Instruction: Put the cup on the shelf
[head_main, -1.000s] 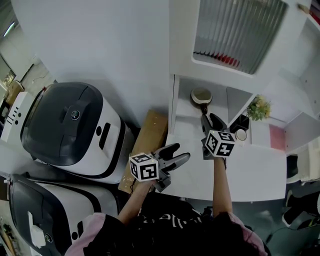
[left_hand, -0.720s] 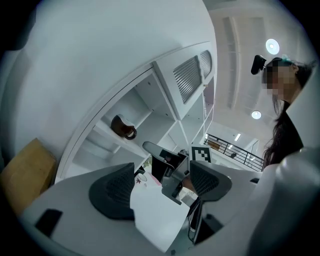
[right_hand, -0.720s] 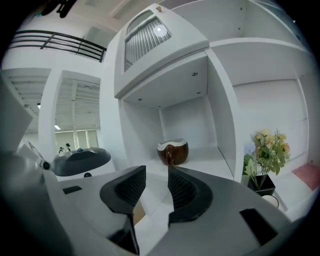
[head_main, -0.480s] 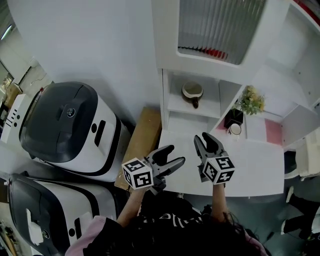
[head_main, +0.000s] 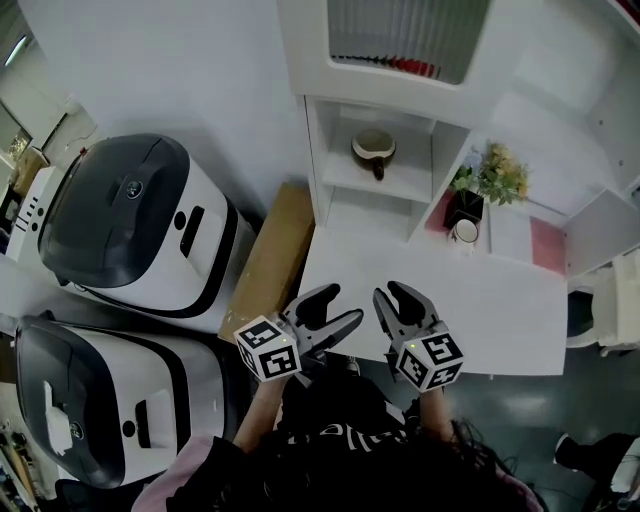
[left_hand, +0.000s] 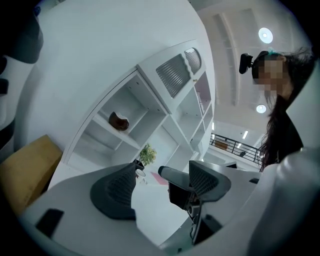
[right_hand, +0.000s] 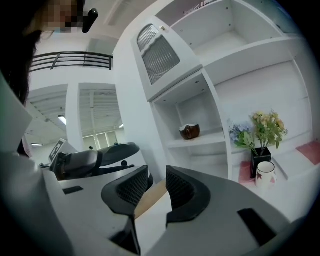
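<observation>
On the shelf (head_main: 345, 182), in its left compartment, sits the brown cup (head_main: 374, 148). Before the shelf, over the desk (head_main: 480, 320), the left tongs (head_main: 340, 305) gape empty. The right tongs (head_main: 397, 295) have just been closing, yet stand parted with nothing between them.

The brown cup (head_main: 373, 148), pale inside, is sitting upright on the middle board of the white shelf (head_main: 402, 181), in its left-hand compartment. Its handle is pointing out toward the shelf's front edge. The cup is standing free.

Pink sleeve (head_main: 188, 470), black printed top (head_main: 335, 440), black-and-white marker cubes (head_main: 268, 349)
</observation>
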